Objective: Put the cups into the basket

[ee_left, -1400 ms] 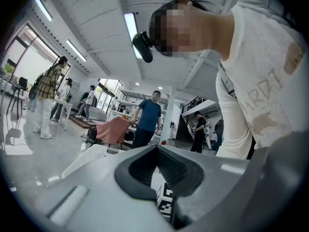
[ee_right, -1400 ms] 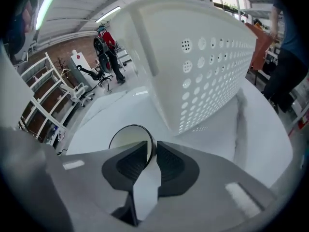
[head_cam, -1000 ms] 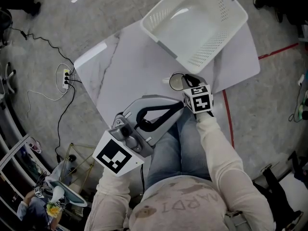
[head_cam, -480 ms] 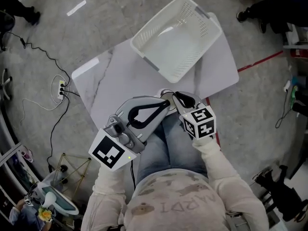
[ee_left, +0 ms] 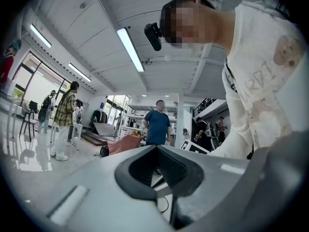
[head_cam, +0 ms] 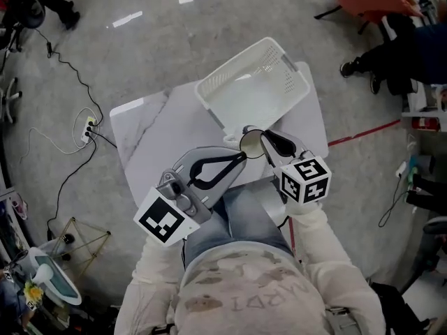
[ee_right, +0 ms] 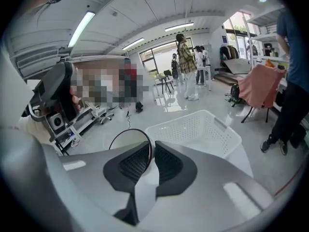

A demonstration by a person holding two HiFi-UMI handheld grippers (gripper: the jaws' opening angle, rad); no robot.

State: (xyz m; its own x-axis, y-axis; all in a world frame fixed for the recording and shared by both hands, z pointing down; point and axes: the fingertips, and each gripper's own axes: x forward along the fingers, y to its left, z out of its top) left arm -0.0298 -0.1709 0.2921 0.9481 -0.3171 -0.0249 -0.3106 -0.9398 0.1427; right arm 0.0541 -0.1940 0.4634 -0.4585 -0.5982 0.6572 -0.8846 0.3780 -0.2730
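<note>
The only lettering that can be read is "MARDI", printed large across the chest of the person's pale shirt, upside down in the head view. The left gripper view catches part of it, "ARDI". The cube on the left gripper and the cube on the right gripper carry black-and-white square markers without letters.

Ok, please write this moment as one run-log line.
right gripper: shut on rim of pale round cup, just short of white perforated plastic basket | left gripper: shut, empty | basket: empty
</note>
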